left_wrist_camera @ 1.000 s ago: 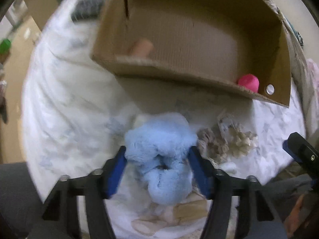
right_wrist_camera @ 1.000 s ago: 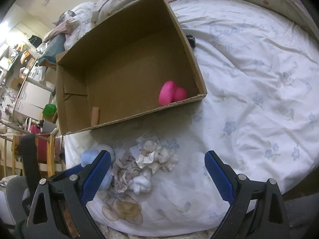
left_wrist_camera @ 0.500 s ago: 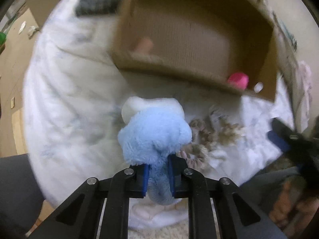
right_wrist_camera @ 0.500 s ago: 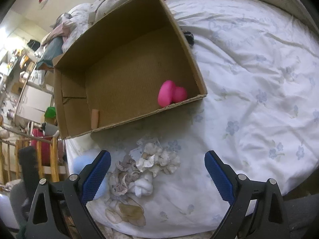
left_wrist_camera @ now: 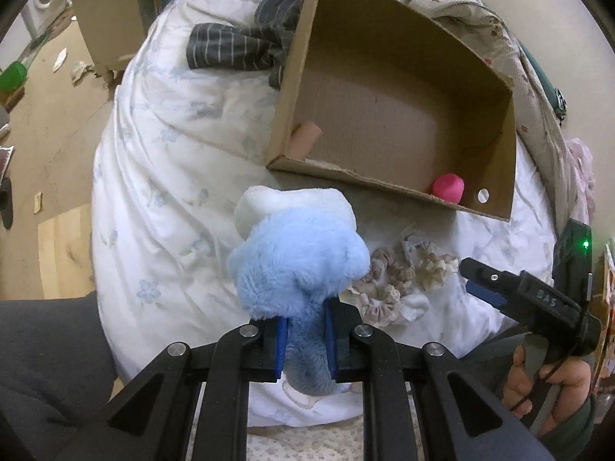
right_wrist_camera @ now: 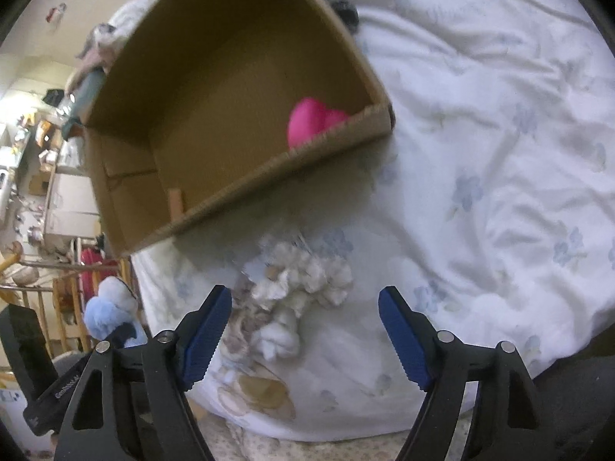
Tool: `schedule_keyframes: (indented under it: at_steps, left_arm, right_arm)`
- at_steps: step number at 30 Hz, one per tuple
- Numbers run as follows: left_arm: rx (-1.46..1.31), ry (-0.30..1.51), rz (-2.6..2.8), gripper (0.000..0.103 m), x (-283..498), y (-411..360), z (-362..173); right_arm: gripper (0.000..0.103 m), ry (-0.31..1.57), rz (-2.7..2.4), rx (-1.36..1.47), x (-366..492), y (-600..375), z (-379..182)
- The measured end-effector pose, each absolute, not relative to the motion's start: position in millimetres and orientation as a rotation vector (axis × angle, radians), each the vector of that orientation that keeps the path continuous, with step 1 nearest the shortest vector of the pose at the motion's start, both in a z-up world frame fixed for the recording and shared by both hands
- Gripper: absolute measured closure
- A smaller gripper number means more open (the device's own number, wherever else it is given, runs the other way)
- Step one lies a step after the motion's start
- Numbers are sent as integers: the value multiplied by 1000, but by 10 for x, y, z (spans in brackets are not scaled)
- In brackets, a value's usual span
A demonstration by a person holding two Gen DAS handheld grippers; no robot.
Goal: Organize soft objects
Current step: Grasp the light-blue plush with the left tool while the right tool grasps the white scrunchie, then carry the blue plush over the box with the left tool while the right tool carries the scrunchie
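Lifted off the bed (left_wrist_camera: 161, 161), blue plush toy (left_wrist_camera: 296, 269) hangs clamped in left gripper (left_wrist_camera: 305, 340); right gripper (right_wrist_camera: 305, 330) gapes wide, empty, over scrunchies (right_wrist_camera: 303, 284).

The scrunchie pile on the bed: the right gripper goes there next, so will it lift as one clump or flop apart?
The scrunchies look loose and floppy, so probably only some lift. Likely light; the open right gripper may snag the bedsheet.

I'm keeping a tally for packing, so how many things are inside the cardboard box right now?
2. A pink plush sits in the near right corner of the cardboard box, and a peach roll leans in its near left corner. The front wall could hide something small.
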State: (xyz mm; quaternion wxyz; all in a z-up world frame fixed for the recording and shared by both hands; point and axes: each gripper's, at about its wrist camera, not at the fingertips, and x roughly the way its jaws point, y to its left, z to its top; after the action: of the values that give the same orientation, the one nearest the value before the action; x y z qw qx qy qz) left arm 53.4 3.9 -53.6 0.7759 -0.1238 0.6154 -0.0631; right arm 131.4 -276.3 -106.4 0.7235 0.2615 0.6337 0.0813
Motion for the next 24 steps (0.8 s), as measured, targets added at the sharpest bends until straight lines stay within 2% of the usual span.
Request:
schedule_keyframes:
  at_steps: [7,8,10,12,13,14,24]
  left_arm:
    - [-238,1321,-145,88,579,-55,-575]
    - [-240,1324,-142,88,587,-48,-587]
    - [-237,1326,-139,88,595,-34,-602]
    - [-237,1326,-137,88,591,-24,-606]
    - [-238,1325,-136,88,595,-18,-608]
    - [-237,1325,-135,88,595,-13,-610]
    - [-209,1319,-101,88,592,-13,-635]
  right_arm:
    - [21,1431,162,451,1434,-2499,-1187]
    - [26,1432,160,445,1451,-2490,-1201]
    - [64,1438,172,456,1489,-2486,-1246]
    - [71,1438,166,461,1489,-2508,-1255]
    - [84,1426,168,462,1487,-2524,-1236]
    - [88,1418,170,455,1485,-2525,-1208]
    - [88,1281,246,537,1300,-2721,-766]
